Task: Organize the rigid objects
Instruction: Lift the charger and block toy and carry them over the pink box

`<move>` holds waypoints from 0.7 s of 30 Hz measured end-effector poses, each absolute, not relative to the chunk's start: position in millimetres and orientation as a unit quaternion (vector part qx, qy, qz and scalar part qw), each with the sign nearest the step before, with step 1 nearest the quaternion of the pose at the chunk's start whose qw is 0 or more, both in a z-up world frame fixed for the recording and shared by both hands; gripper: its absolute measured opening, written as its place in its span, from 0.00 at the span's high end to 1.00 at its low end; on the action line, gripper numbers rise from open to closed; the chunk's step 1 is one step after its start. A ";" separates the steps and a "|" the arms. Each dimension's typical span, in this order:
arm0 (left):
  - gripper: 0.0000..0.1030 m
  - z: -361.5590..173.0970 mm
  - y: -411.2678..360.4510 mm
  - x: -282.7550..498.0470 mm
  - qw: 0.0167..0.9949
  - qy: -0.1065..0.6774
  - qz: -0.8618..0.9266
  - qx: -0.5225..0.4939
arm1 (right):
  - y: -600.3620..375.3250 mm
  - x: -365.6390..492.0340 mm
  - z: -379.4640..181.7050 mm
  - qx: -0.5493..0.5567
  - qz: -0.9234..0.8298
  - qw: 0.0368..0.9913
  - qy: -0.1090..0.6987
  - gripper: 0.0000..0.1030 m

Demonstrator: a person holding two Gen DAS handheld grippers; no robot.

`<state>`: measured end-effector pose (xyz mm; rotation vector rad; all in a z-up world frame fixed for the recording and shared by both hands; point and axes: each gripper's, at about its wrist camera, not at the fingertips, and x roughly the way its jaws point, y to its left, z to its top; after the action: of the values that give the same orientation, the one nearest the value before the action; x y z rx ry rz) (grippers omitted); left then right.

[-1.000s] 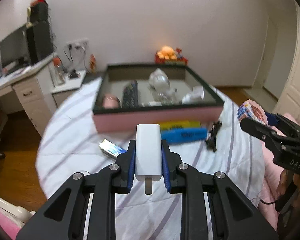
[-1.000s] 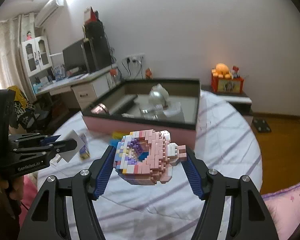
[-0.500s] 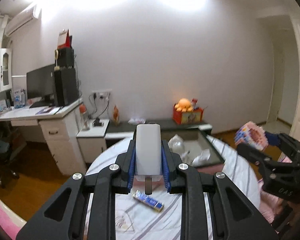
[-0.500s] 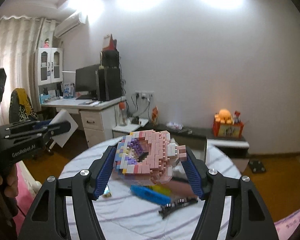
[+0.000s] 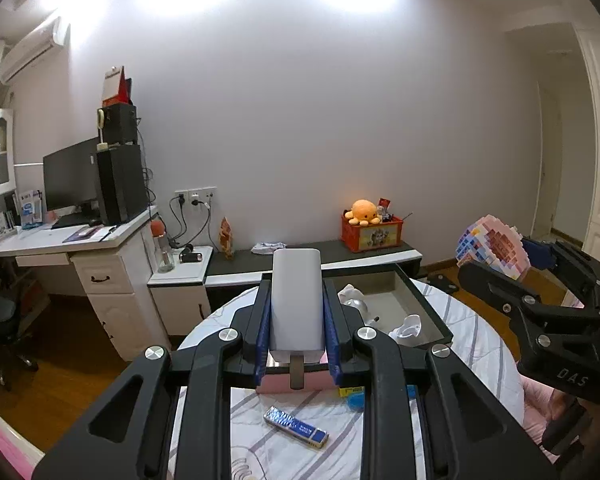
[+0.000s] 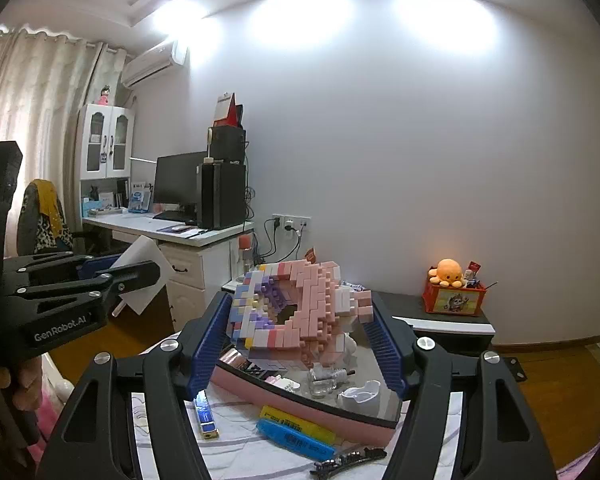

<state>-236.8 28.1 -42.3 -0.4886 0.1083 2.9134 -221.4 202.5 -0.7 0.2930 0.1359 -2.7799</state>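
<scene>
"GenRobot.AI" on left hand-held gripper (image 6: 136,276), "DAS" on right hand-held gripper (image 5: 496,248)

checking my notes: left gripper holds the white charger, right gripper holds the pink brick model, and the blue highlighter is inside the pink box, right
Not quite: the blue highlighter lies on the striped cloth outside the pink box, against its near wall, as the right wrist view shows. The left gripper does hold the white charger, the right gripper the pink brick model.

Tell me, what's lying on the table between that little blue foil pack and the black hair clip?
Two highlighters, seen in the right wrist view: a yellow highlighter and a blue highlighter, side by side between the blue foil pack and the black hair clip.
</scene>
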 end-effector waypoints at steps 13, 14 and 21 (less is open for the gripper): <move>0.78 -82.0 62.5 -335.5 0.119 0.062 0.962 -0.236 | 222.8 -297.6 -34.9 0.166 -0.973 0.156 0.029 0.34; 0.78 -88.4 64.7 -344.4 0.118 0.061 0.960 -0.245 | 225.6 -305.9 -41.5 0.175 -0.972 0.153 0.027 0.34; 0.78 -134.0 68.4 -397.0 0.106 0.050 0.945 -0.304 | 238.2 -346.5 -81.9 0.247 -0.958 0.141 0.024 0.34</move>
<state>-397.0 68.4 -134.0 -0.8966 0.1484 2.7854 -346.5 238.2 -81.9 0.7140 0.0701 -2.7680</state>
